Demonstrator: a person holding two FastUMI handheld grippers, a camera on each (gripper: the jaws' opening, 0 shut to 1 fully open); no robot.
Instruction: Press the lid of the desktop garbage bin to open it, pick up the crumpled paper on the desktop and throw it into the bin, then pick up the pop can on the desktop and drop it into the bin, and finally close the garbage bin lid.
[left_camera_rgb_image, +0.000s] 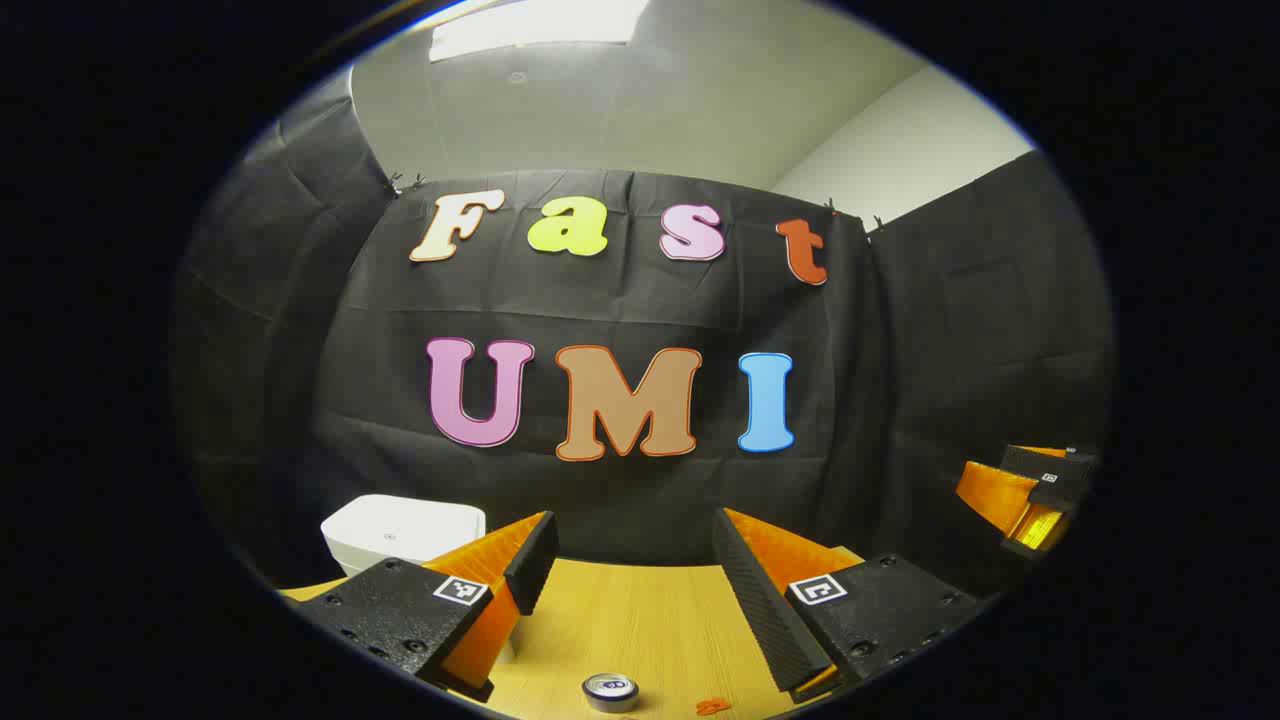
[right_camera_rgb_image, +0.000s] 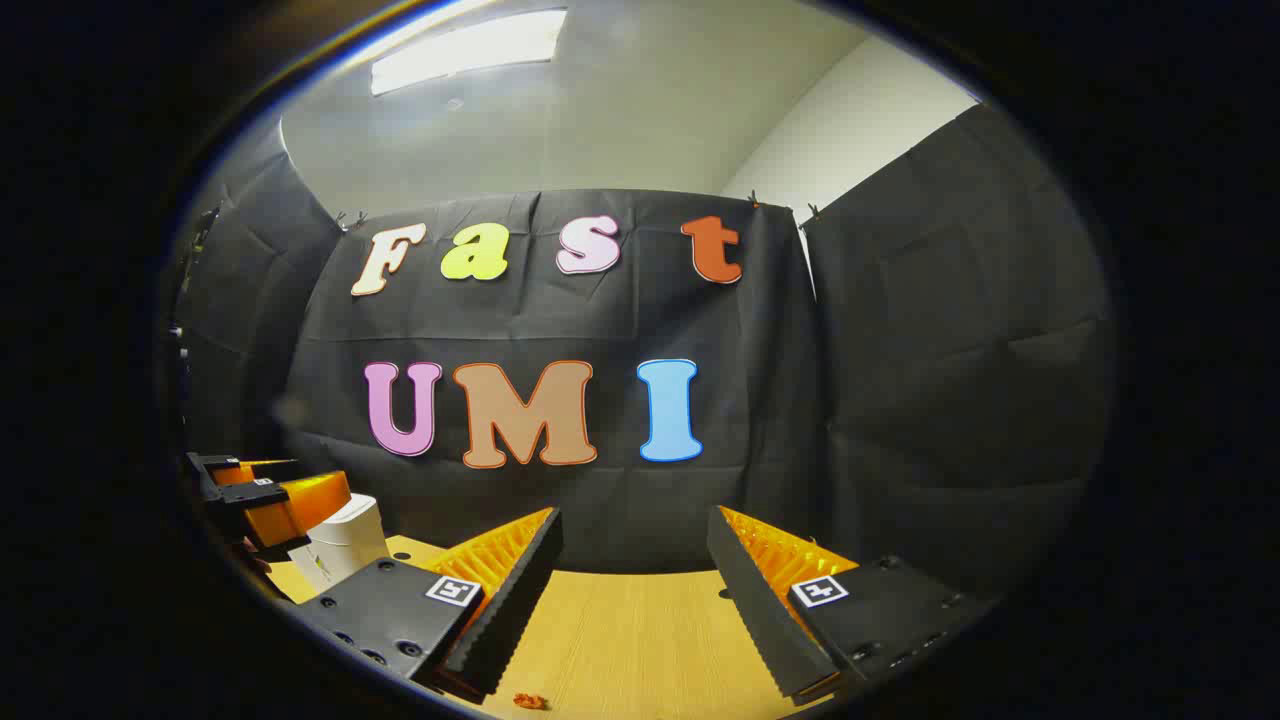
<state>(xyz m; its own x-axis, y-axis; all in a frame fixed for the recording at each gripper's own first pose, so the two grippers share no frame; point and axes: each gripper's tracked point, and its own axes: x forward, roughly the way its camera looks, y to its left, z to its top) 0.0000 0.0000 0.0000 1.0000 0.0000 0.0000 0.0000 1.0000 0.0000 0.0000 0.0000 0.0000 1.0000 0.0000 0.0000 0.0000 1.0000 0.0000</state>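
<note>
On the pale wooden worktop (left_camera_rgb_image: 640, 610), the white plastic garbage bin (left_camera_rgb_image: 400, 530) sits lid-down; both the left claw (left_camera_rgb_image: 635, 560) and right claw (right_camera_rgb_image: 635, 560) gape empty. Opening step pending: the lid likely needs pressing first, before the silver pop can (left_camera_rgb_image: 611, 690).

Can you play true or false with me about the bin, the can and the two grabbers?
1. The white bin's lid is shut. True.
2. The pop can is lying on its side. False: it stands upright on the wooden table, its top showing.
3. The left gripper is open and holds nothing. True.
4. The right gripper is squeezing the can. False: its fingers stand apart with only table between them.
5. The bin sits to the left in both views. True.
</note>
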